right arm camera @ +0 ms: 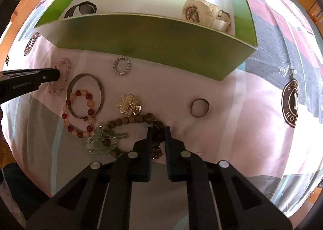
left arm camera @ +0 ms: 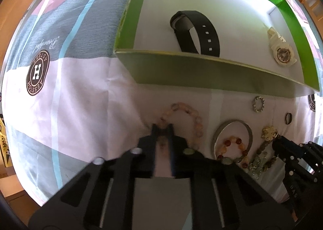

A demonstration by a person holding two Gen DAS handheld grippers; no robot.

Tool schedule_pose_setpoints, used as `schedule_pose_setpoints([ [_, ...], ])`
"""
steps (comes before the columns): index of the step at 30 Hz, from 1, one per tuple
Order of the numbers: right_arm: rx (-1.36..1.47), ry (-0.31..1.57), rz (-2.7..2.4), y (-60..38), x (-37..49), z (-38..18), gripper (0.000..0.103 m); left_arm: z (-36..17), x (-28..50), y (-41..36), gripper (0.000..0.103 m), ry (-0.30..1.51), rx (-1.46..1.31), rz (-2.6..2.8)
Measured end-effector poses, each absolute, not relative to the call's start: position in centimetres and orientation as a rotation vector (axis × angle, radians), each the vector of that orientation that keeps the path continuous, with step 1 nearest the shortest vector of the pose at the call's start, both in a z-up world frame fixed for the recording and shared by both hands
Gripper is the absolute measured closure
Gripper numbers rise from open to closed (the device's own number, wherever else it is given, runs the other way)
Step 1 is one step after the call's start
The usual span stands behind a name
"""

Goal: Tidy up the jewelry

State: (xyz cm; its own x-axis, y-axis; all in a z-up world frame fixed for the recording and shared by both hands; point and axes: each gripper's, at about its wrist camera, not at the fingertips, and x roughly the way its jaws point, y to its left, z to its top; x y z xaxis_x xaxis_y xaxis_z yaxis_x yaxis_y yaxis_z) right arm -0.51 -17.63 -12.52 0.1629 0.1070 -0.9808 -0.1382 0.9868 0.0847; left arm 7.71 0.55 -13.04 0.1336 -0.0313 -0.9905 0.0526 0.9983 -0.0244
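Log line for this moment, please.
left gripper: jaws on pink bead bracelet | right gripper: jaws on brown bead strand | box: two watches

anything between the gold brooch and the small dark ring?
Nothing: in the right wrist view, only bare pink bedsheet separates the gold brooch from the small dark ring.

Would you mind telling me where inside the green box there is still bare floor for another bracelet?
Inside the green box, the white floor between the black watch and the cream watch is bare, as is the far stretch behind them. On the bedsheet, the jewelry cluster around the metal bangle is crowded.
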Motion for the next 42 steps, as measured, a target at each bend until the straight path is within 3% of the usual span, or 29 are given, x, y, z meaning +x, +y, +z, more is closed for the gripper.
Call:
schedule_pose_setpoints([
  [20,0.184,1.058,0.349,-19.0,-1.9,-1.3,0.092,-4.7,4.9,-0.8,0.095,1.166,0.011,-0.184],
  [42,0.1,1.105,0.239,-19.1,-1.3,-4.5,0.092,-4.1,3.9,-1.8,0.095,1.11,0.035,-0.181],
])
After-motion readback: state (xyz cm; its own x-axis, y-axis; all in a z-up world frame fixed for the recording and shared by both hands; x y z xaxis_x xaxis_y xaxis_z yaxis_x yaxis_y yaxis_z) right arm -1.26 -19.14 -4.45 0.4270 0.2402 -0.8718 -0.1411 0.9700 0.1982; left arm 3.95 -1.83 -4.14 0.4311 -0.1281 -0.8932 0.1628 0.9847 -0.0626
